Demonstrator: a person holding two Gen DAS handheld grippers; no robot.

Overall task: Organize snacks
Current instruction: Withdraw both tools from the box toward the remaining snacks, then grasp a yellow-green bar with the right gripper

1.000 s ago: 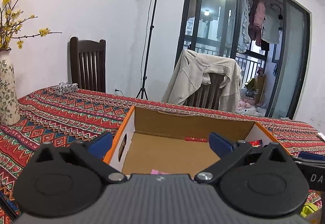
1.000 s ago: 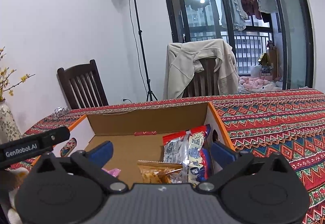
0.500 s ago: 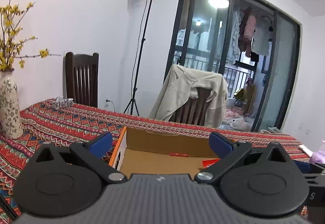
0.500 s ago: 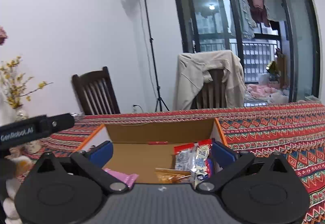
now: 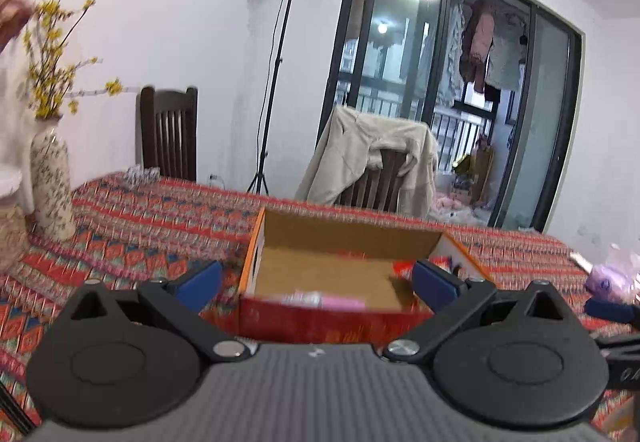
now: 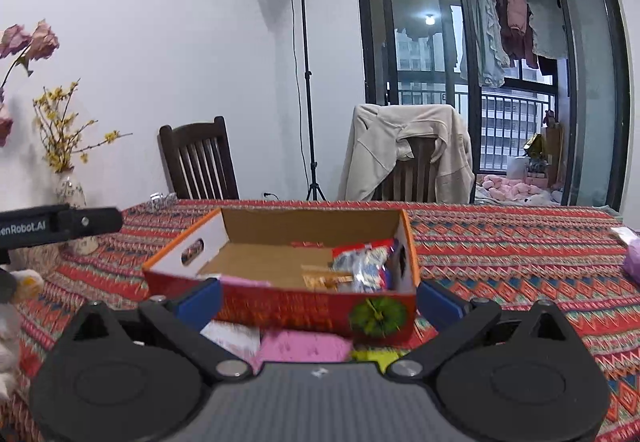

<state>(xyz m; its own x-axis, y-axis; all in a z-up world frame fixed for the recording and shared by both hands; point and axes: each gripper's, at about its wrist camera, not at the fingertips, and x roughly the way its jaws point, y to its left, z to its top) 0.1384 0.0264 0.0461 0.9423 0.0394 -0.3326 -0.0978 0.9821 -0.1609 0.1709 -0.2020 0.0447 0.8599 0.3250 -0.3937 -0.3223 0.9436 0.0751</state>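
While both grippers' fingers spread empty, only the right wrist shows snack packets [image 6: 362, 270] inside the box [image 6: 304, 306].

Open cardboard box [image 6: 280, 298] on tablecloth, snack packets [image 6: 362, 268] at its right end

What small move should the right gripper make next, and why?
Probably lower the open, empty right gripper onto the pink packet: it lies on the tablecloth outside the cardboard box, which already holds snacks.
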